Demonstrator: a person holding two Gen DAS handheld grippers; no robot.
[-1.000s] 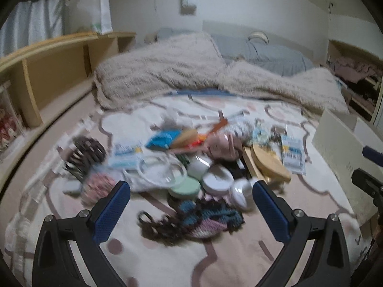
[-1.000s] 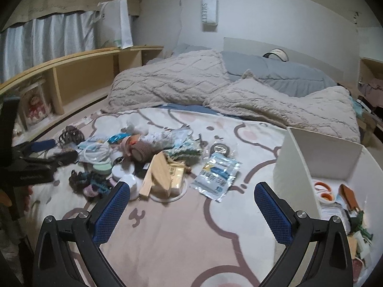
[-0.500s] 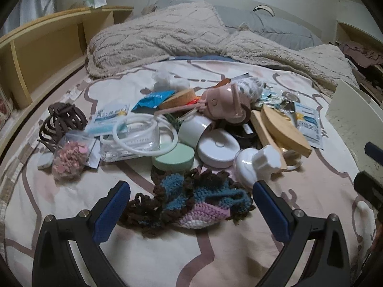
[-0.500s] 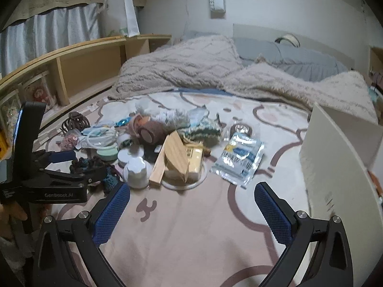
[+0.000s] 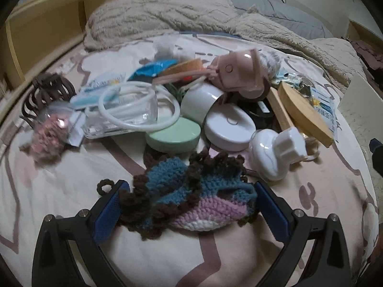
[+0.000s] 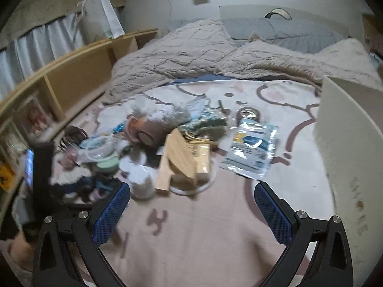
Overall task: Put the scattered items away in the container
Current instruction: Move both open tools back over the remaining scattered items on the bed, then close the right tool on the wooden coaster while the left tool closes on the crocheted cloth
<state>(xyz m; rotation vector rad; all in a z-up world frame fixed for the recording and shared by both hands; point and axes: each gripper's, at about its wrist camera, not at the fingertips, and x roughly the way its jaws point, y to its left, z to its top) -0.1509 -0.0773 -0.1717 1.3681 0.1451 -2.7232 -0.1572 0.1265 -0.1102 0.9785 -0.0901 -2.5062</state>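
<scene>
A pile of small items lies on the patterned bedspread [image 5: 59, 191]. Nearest me is a crocheted blue, purple and brown piece [image 5: 167, 179]; my left gripper [image 5: 189, 191] is open, one blue pad on each side of it. Behind it lie a green round case [image 5: 173, 136], a white round case [image 5: 229, 129], a white plug [image 5: 277, 153] and a pink device [image 5: 239, 74]. My right gripper [image 6: 191, 196] hangs open over bare bedspread, short of the wooden blocks [image 6: 182, 160] and a plastic packet [image 6: 251, 150]. The white container [image 6: 340, 131] stands at the right.
A brown hair claw [image 5: 45, 93], a bag of pink bits [image 5: 50, 134] and a clear box with a white ring [image 5: 129, 110] lie at the left. Rumpled beige blankets [image 6: 191, 55] fill the far bed. A wooden shelf [image 6: 79, 76] runs along the left.
My left gripper has come forward and down, so the crocheted piece now sits between its open pads. My right gripper has drifted closer to the pile; the container's inside is out of sight.
</scene>
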